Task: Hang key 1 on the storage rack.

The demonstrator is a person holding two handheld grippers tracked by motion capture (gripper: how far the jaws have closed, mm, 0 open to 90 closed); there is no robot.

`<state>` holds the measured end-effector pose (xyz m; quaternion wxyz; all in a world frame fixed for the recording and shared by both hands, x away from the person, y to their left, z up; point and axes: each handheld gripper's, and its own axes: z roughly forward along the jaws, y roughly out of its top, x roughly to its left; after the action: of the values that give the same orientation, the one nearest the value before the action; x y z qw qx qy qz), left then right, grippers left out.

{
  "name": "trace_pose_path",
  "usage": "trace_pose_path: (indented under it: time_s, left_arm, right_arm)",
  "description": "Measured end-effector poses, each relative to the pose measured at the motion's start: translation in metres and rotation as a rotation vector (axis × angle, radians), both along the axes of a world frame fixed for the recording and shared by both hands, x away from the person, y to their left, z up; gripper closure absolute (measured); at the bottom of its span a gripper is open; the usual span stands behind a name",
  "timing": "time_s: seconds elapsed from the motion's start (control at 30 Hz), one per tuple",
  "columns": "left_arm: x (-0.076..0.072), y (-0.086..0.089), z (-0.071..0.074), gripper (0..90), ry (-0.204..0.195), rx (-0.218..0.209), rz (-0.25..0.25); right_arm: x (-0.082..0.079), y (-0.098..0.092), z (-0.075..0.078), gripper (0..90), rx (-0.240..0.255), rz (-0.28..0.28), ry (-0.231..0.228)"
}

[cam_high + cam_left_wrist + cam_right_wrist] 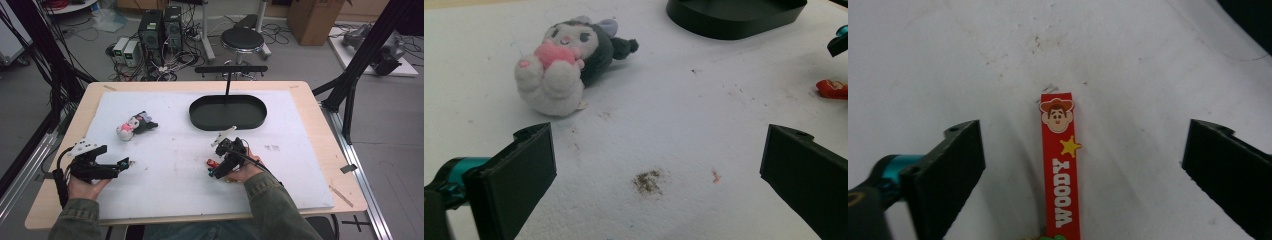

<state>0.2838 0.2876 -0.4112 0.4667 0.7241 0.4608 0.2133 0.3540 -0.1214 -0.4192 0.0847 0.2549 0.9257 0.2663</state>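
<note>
The strap (1060, 170) – a flat red strip marked WOODY – lies on the white mat (170, 150), on the person's side of the black tray (227, 112) and well clear of it. The right gripper (1083, 165) is poised over the strap, jaws spread wide and holding nothing. The strap's long axis runs straight away from this gripper, centred between the jaws, so closing would likely pinch it across its width. The left gripper (659, 175), also wide open and empty, points at the plush (566, 65) – left of the tray. The right hand is nearer the strap.
</note>
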Motion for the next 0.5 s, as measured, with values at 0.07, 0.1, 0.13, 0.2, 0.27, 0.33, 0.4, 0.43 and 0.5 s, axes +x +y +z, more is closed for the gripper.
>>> trace_pose_path:
  time_s: [0.07,0.1,0.13,0.2,0.27,0.33,0.4,0.43,0.5]
  left_arm:
    - [0.0,-0.001,0.0,1.8,0.002,0.004,-0.002]
    - [0.0,-0.001,0.0,1.8,0.002,0.004,-0.002]
    - [0.0,-0.001,0.0,1.8,0.0,0.004,-0.002]
    - [-0.001,-0.001,0.001,2.0,-0.012,0.001,0.002]
    - [-0.001,-0.001,0.001,2.0,-0.012,0.001,0.002]
    - [-0.001,-0.001,0.001,2.0,-0.011,0.003,0.001]
    - [-0.001,-0.001,0.001,2.0,-0.011,0.006,-0.001]
    - [-0.001,-0.001,0.001,2.0,-0.01,0.007,0.0]
    - [-0.001,-0.001,0.001,2.0,-0.01,0.007,0.001]
  right_arm:
    - [-0.001,0.002,-0.001,24.1,-0.002,0.017,0.038]
    - [-0.001,0.004,-0.001,25.8,0.002,0.031,0.061]
    - [-0.003,0.006,-0.002,27.8,-0.006,0.027,0.057]
    - [-0.003,0.008,-0.002,37.1,-0.018,0.024,0.046]
    - [-0.004,0.008,-0.002,40.6,-0.019,0.02,0.043]
    - [-0.003,0.01,-0.004,49.0,-0.026,0.013,0.052]
    - [-0.003,0.011,-0.005,60.9,-0.031,0.016,0.054]
    - [-0.004,0.012,-0.004,70.3,-0.026,0.023,0.053]
    - [-0.004,0.013,-0.004,73.7,-0.032,0.002,0.041]
